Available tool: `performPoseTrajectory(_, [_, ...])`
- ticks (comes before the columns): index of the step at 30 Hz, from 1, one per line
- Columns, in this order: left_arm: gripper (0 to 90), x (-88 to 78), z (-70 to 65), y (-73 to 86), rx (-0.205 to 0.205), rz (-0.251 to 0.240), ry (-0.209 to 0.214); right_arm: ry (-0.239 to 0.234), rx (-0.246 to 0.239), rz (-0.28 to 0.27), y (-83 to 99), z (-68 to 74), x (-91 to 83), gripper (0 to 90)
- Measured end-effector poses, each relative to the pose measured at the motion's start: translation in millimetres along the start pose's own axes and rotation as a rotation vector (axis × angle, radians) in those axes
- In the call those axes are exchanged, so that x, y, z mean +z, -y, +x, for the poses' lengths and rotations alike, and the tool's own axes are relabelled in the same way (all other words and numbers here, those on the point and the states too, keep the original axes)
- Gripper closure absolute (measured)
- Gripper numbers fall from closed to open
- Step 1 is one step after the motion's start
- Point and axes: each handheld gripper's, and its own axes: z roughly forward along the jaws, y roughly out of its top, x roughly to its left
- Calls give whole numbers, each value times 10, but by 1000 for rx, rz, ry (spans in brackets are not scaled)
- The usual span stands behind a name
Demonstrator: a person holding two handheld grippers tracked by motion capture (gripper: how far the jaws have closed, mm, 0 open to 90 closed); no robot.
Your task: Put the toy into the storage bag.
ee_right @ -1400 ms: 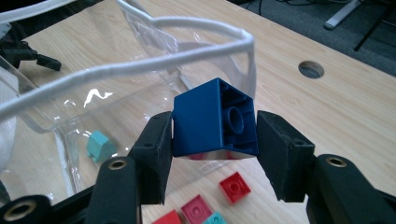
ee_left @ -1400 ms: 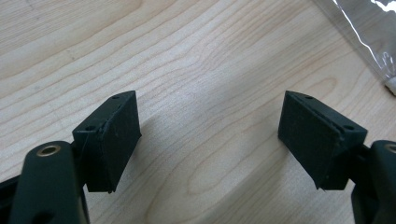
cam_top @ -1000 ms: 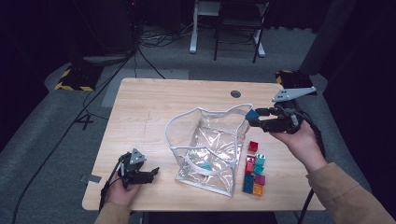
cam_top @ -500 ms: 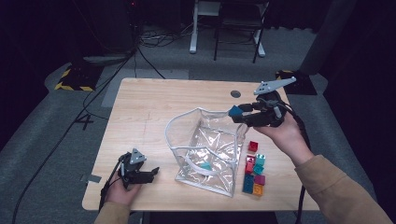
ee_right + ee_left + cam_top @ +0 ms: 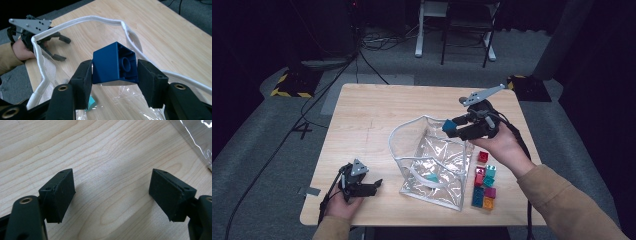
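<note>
My right gripper (image 5: 451, 126) (image 5: 115, 68) is shut on a blue brick (image 5: 448, 125) (image 5: 115, 63) and holds it above the right rim of a clear plastic bag (image 5: 432, 160) (image 5: 50, 32) with a white edge. The brick's hollow underside faces the right gripper view's camera. A teal brick (image 5: 432, 177) (image 5: 91, 102) lies inside the bag. My left gripper (image 5: 377, 183) (image 5: 112, 192) rests on the table at the front left, open, with only bare wood between its jaws.
Several loose bricks (image 5: 484, 182) in red, teal, pink, blue and orange lie to the right of the bag near the table's front edge. The wooden table (image 5: 377, 115) has a small dark disc at its far side.
My right gripper has carried the blue brick leftward from the table's right side to the bag's rim. The left gripper has stayed put.
</note>
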Motion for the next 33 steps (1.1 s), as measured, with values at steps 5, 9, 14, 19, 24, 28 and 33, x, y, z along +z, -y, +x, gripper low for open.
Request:
performPoseTrajectory(5, [213, 0, 0, 0, 0, 0, -1, -12, -7, 35, -31, 32, 120, 474])
performPoseTrajectory(9, [213, 0, 0, 0, 0, 0, 0, -21, -18, 74, -63, 62, 233, 474])
performPoseTrajectory(14, [213, 0, 0, 0, 0, 0, 0, -29, -28, 121, -92, 96, 386, 474])
performPoseTrajectory(19, [213, -1, 0, 0, 0, 0, 0, -36, -45, 179, -113, 132, 521, 474])
performPoseTrajectory(24, [213, 0, 0, 0, 0, 0, 0, -40, -53, 248, -130, 154, 657, 474])
performPoseTrajectory(28, [213, 0, 0, 0, 0, 0, -1, -36, -69, 314, -136, 186, 771, 474])
performPoseTrajectory(33, [213, 0, 0, 0, 0, 0, 0, -53, -83, 384, -129, 237, 870, 474])
